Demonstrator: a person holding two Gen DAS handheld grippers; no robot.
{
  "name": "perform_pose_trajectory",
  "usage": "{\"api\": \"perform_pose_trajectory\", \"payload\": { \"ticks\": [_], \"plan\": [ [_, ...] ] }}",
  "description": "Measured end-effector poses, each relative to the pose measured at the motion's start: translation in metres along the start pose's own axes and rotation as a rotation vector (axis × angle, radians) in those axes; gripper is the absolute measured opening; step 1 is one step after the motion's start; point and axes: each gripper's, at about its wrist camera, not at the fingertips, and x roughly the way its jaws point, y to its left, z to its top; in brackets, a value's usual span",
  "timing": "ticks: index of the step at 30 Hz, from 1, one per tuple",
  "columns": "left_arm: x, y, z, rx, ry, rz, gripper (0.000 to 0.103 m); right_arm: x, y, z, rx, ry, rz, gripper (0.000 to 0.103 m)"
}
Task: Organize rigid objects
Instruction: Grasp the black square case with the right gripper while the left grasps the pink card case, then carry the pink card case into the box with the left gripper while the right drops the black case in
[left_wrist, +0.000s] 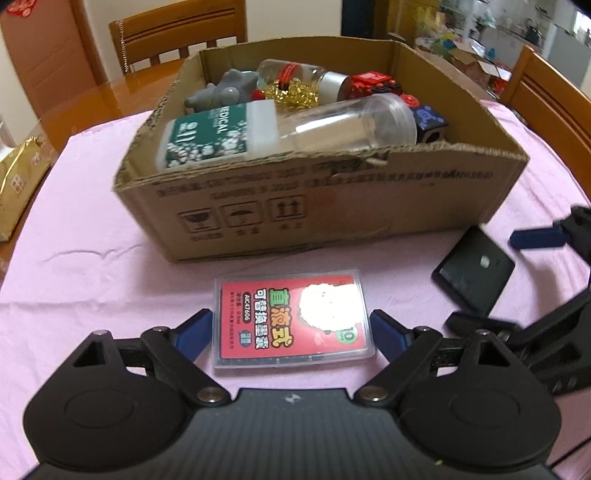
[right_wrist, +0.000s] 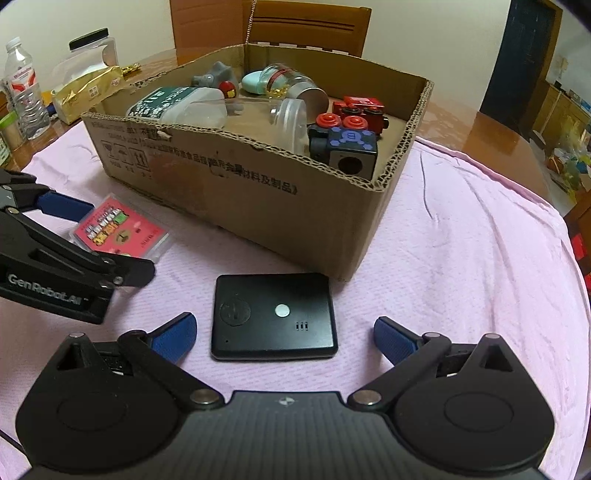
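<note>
The red-labelled clear plastic case (left_wrist: 293, 320) lies flat on the pink cloth (left_wrist: 92, 251), lower centre in the left view, between the wide-open, empty left gripper (left_wrist: 291, 334). Squeeze its long edges squarely, then lift over the cardboard box (left_wrist: 314, 206) wall. The black flat device (right_wrist: 273, 317) sits likewise inside the spread, empty right gripper (right_wrist: 284, 338).

In front of my cut-down brown cardboard box (left_wrist: 314, 218), already holding bottles and toys, two things lie flat on the pink cloth: a clear plastic case with a red label (left_wrist: 291, 321) and a flat black rounded-square device (right_wrist: 274, 316).
</note>
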Motion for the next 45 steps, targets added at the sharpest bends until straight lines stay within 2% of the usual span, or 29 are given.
{"api": "perform_pose_trajectory", "payload": {
  "ticks": [4, 11, 17, 24, 32, 38, 45],
  "plan": [
    [-0.001, 0.014, -0.004, 0.005, 0.005, -0.004, 0.09, 0.0, 0.005, 0.002, -0.029, -0.017, 0.021, 0.097],
    [0.001, 0.014, -0.002, -0.02, 0.002, 0.004, 0.09, -0.002, 0.005, 0.011, -0.02, -0.007, 0.017, 0.074],
    [0.004, 0.01, 0.001, -0.047, 0.005, 0.022, 0.093, -0.006, 0.009, 0.005, -0.011, 0.002, 0.01, 0.074],
    [0.003, 0.008, 0.002, -0.026, 0.012, 0.026, 0.091, -0.006, 0.009, 0.004, -0.025, 0.0, 0.017, 0.075],
    [0.006, 0.014, 0.006, -0.03, 0.034, -0.014, 0.089, -0.002, 0.016, 0.011, 0.018, 0.021, -0.019, 0.079],
    [0.007, 0.016, 0.007, 0.039, 0.041, -0.072, 0.089, -0.004, 0.02, 0.014, 0.068, 0.057, -0.048, 0.074],
    [0.007, 0.015, 0.009, 0.082, 0.049, -0.103, 0.089, -0.004, 0.025, 0.015, 0.074, 0.072, -0.076, 0.074]
  ]
}}
